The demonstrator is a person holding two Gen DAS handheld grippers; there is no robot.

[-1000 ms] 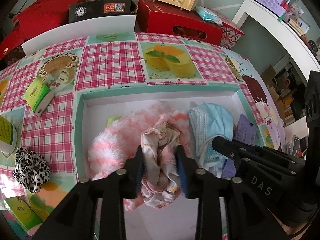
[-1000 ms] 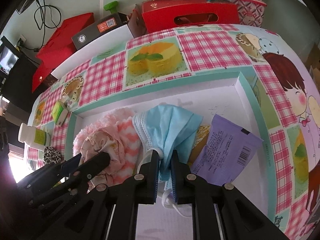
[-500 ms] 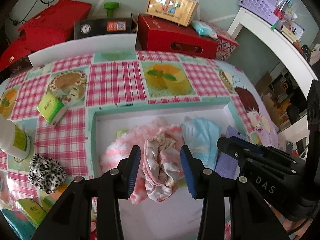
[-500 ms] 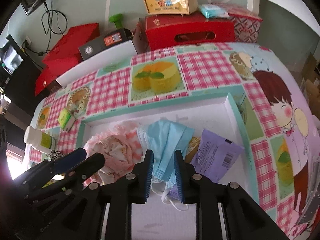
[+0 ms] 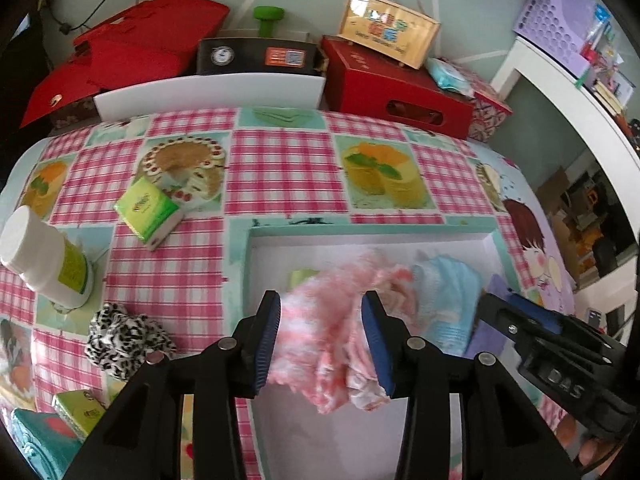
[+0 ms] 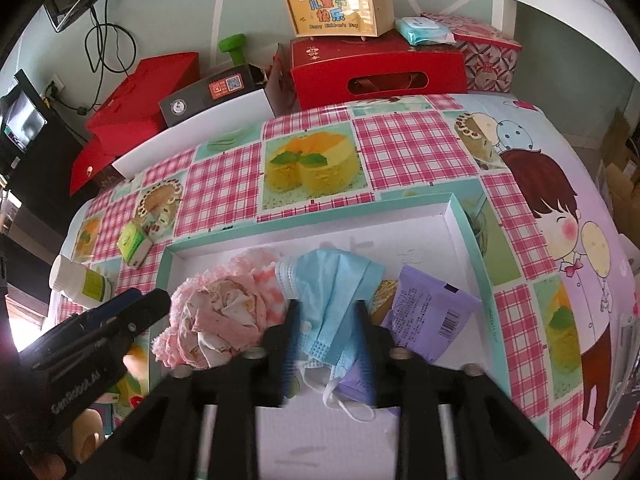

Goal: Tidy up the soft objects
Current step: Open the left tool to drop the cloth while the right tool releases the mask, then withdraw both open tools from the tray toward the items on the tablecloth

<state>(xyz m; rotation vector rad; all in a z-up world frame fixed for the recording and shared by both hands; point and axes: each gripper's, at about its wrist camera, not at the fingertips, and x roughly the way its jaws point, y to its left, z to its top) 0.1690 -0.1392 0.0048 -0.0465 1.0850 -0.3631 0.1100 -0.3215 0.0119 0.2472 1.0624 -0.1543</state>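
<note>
1. Soft objects lie gathered in a shallow white tray (image 6: 466, 236) with a teal rim, set on a checked pink tablecloth (image 5: 280, 168).
2. Pink fluffy cloth (image 5: 320, 332), with a crumpled printed cloth (image 6: 224, 316) on top of it, occupies the tray's left part.
3. Blue face mask (image 6: 336, 288) lies just right of the pink cloth, touching it; its white ear loop trails toward the tray's near edge.
4. Purple sachet (image 6: 432, 320) lies beside the mask on the right, partly under it.
5. Left gripper (image 5: 322, 340): jaws opening, blue pads standing clear on either side of the pink cloth; the cloth sits between them but no pad presses on it.
6. Right gripper (image 6: 326, 344): jaws opening, blurred in its own view; the mask's lower end lies between them, with a gap on both sides and no grip seen.
7. Outside the tray, to its left: a leopard-print scrunchie (image 5: 120, 340), a white bottle (image 5: 48, 264) with a green label, and a green tissue pack (image 5: 148, 212), all resting on the tablecloth apart from one another.
8. Red boxes (image 6: 376, 72) stand beyond the table's far edge.
</note>
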